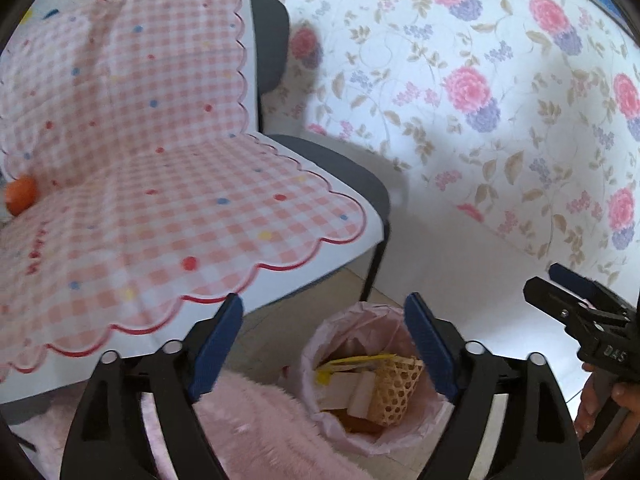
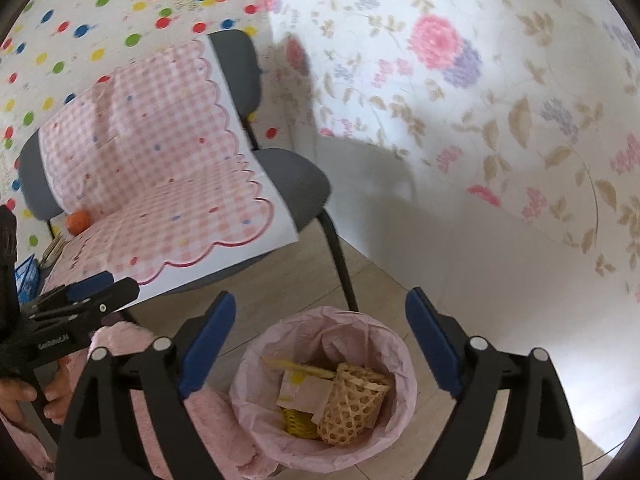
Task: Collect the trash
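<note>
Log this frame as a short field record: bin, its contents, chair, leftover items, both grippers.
bin: pink-lined trash bin on the floor beside the chair
contents: woven basket, brown paper, yellow pieces
chair: grey chair draped with pink checked cloth
leftover: orange ball on the seat
left gripper: open, empty, above the bin
right gripper: open, empty, above the bin

- A home room, by the look of it: floral wallpaper [image 2: 460, 92] on the right wall, dotted sheet [image 2: 100, 8] far left.
- Grey chair [image 2: 296, 184] draped with pink checked cloth [image 2: 160, 168]; pink-lined bin [image 2: 320, 392] on tiled floor [image 2: 288, 280].
</note>
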A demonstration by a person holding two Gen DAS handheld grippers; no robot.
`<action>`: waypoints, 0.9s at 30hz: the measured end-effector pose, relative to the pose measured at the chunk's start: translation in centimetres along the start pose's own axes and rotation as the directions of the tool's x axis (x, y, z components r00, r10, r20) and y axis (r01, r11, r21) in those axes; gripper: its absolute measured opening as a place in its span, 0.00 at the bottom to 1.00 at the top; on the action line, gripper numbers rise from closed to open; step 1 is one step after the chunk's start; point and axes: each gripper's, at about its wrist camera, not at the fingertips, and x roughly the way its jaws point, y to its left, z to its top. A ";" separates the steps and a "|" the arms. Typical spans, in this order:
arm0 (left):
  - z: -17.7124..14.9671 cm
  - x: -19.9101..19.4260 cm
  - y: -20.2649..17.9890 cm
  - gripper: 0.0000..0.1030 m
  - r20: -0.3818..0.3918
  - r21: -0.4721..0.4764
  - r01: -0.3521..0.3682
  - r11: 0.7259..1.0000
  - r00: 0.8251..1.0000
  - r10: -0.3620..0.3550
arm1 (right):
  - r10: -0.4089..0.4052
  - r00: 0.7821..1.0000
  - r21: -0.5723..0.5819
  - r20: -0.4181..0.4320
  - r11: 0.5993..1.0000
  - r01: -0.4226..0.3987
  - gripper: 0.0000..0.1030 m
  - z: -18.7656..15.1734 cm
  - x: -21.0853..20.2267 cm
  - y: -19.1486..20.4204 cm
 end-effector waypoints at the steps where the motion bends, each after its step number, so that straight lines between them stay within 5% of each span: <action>1: 0.2 -0.7 0.2 0.85 0.008 -0.002 -0.010 1.000 1.000 0.010 | 0.007 1.000 -0.012 0.002 1.000 -0.007 0.91 0.2 -0.3 0.5; 9: 1.1 -6.6 4.0 0.89 0.033 -0.051 -0.196 0.979 0.980 0.198 | 0.129 0.992 -0.124 -0.002 0.984 -0.128 0.94 2.9 -2.0 6.8; 27: -1.0 -15.3 11.4 0.94 -0.061 -0.215 -0.526 0.823 0.848 0.526 | 0.263 0.964 -0.329 -0.048 0.907 -0.264 0.94 6.1 -2.1 17.4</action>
